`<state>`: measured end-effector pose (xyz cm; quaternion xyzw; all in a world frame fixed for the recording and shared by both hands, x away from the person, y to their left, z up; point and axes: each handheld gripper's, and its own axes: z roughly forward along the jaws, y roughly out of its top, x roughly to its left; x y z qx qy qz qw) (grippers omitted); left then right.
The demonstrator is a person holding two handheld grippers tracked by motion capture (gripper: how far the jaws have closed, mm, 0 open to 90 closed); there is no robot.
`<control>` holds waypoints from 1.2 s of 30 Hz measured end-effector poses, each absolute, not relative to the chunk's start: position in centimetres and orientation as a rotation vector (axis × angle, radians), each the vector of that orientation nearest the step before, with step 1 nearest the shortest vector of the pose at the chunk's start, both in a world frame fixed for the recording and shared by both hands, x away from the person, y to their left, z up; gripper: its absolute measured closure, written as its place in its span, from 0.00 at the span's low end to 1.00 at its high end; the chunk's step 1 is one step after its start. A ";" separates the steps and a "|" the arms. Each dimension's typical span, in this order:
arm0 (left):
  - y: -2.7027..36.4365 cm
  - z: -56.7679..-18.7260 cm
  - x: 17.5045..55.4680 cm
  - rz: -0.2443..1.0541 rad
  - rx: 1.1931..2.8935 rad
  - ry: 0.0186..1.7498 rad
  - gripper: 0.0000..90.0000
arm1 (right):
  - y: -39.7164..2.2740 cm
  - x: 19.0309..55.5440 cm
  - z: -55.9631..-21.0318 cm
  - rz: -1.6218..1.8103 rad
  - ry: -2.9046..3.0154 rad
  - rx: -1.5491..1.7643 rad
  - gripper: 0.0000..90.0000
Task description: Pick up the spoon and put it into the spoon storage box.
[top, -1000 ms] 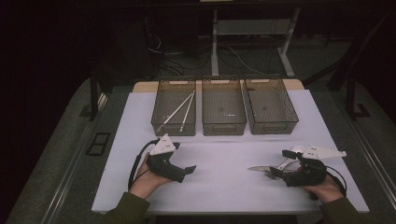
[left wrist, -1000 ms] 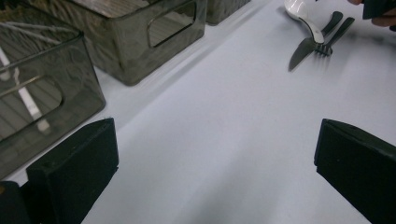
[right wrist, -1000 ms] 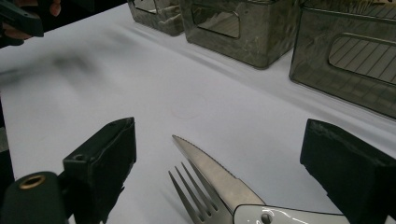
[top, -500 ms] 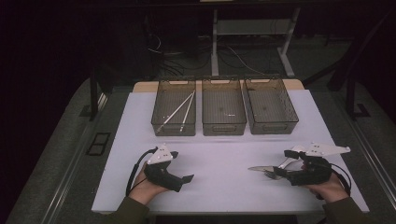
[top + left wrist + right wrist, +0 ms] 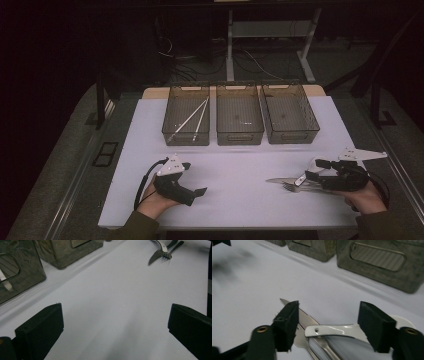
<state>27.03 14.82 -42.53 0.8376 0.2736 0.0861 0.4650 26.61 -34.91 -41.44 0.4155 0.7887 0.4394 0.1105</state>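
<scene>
The right tongs (image 5: 311, 172) hover low over a small heap of cutlery near the right edge of the white tabletop (image 5: 235, 165): a knife (image 5: 305, 317), a fork (image 5: 290, 187) and a white-handled spoon (image 5: 332, 330) lying across one another. The jaws have just been closing and now straddle the spoon's handle with gaps on both sides, so nothing is pinched yet.

The risk, as I judge it, is the overlap. Since the pieces lie crossed, the jaws could catch the knife blade or the fork along with the handle, and the glossy metal could slip or swing out once lifted. A squeeze on the smooth handle off its middle might also let the spoon pivot and drop back onto the heap.

The right hand (image 5: 365, 197) lies low at the tabletop's near right, the tool pointing left and almost level. The left hand (image 5: 155, 202) rests near the front edge, well apart from the cutlery, its left tongs (image 5: 115, 322) wide open over bare tabletop. Three trays stand at the far side; the left tray (image 5: 186, 117) holds chopsticks (image 5: 192, 120).
</scene>
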 end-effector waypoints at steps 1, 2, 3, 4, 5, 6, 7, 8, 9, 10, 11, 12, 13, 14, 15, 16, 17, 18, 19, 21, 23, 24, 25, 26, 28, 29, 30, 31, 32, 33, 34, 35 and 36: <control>14.8 -42.5 27.0 0.212 2.057 0.673 0.00 | -35.2 26.6 -41.5 1.280 2.322 1.232 0.44; 14.8 -42.5 27.0 0.212 2.057 0.674 0.00 | -35.4 26.7 -41.6 1.260 2.324 1.253 0.48; 14.8 -42.5 27.0 0.212 2.058 0.674 0.00 | -35.7 26.8 -41.8 1.233 2.325 1.263 0.51; 14.8 -42.5 27.0 0.211 2.059 0.674 0.00 | -35.9 26.8 -42.0 1.216 2.333 1.277 0.56; 14.8 -42.5 27.0 0.211 2.058 0.674 0.00 | -36.1 26.9 -42.2 1.205 2.339 1.286 0.61; 14.8 -42.5 27.0 0.210 2.058 0.673 0.00 | -36.2 26.9 -42.3 1.183 2.347 1.301 0.67; 14.8 -42.6 27.0 0.209 2.061 0.672 0.00 | -36.2 27.0 -42.5 1.162 2.358 1.307 0.71; 14.8 -42.6 27.0 0.208 2.062 0.673 0.00 | -36.2 27.0 -42.6 1.148 2.374 1.312 0.76; 14.8 -42.6 27.0 0.208 2.063 0.674 0.00 | -36.2 27.1 -42.8 1.135 2.388 1.307 0.78; 14.8 -42.6 27.0 0.208 2.062 0.674 0.00 | -36.0 27.0 -42.9 1.120 2.403 1.311 0.82; 14.8 -42.6 27.0 0.208 2.062 0.675 0.00 | -35.9 27.1 -43.0 1.108 2.420 1.302 0.85; 14.8 -42.6 27.0 0.208 2.061 0.677 0.00 | -35.7 27.1 -43.1 1.105 2.426 1.300 0.88; 14.9 -42.6 27.0 0.208 2.061 0.677 0.00 | -35.6 27.1 -43.2 1.097 2.436 1.291 0.91; 14.9 -42.7 27.0 0.209 2.066 0.676 0.00 | -35.4 27.1 -43.3 1.090 2.445 1.292 0.92; 14.9 -42.7 27.1 0.208 2.068 0.676 0.00 | -35.3 27.2 -43.5 1.090 2.450 1.289 0.94; 14.9 -42.7 27.1 0.208 2.067 0.677 0.00 | -35.1 27.2 -43.6 1.086 2.457 1.296 0.95; 14.8 -42.7 27.0 0.207 2.067 0.679 0.00 | -35.0 27.3 -43.7 1.082 2.463 1.289 0.97; 14.8 -42.7 27.0 0.208 2.069 0.678 0.00 | -35.0 27.3 -43.8 1.082 2.469 1.285 0.98; 14.8 -42.7 27.0 0.207 2.069 0.679 0.00 | -34.9 27.4 -43.8 1.083 2.469 1.281 0.99; 14.7 -42.8 27.0 0.209 2.069 0.680 0.00 | -34.8 27.4 -43.9 1.085 2.473 1.282 0.99; 14.8 -42.8 27.1 0.210 2.074 0.679 0.00 | -34.8 27.5 -43.9 1.083 2.474 1.283 1.00; 14.8 -42.8 27.1 0.208 2.068 0.685 0.00 | -34.8 27.6 -43.9 1.084 2.473 1.280 1.00; 14.8 -42.8 27.1 0.208 2.072 0.683 0.00 | -34.8 27.6 -44.0 1.082 2.471 1.286 1.00; 14.8 -42.9 27.1 0.207 2.065 0.688 0.00 | -34.7 27.7 -44.1 1.084 2.472 1.274 1.00; 14.8 -42.9 27.1 0.207 2.067 0.687 0.00 | -34.6 27.9 -44.2 1.074 2.471 1.281 1.00; 14.8 -42.9 27.1 0.207 2.068 0.687 0.00 | -34.6 28.0 -44.2 1.075 2.470 1.276 1.00; 14.7 -42.9 27.1 0.206 2.070 0.688 0.00 | -34.5 28.1 -44.3 1.076 2.469 1.275 1.00; 14.7 -42.9 27.1 0.205 2.071 0.687 0.00 | -34.5 28.1 -44.3 1.070 2.466 1.279 1.00; 14.7 -42.9 27.1 0.205 2.073 0.686 0.00 | -34.4 28.2 -44.3 1.070 2.465 1.276 1.00; 14.8 -42.9 27.1 0.207 2.075 0.684 0.00 | -34.4 28.3 -44.3 1.067 2.463 1.284 1.00; 14.8 -42.9 27.1 0.207 2.075 0.685 0.00 | -34.3 28.4 -44.4 1.070 2.458 1.277 1.00; 14.8 -42.9 27.1 0.207 2.075 0.686 0.00 | -34.3 28.5 -44.4 1.067 2.459 1.280 1.00; 14.8 -42.9 27.1 0.207 2.075 0.687 0.00 | -34.2 28.5 -44.4 1.068 2.458 1.276 1.00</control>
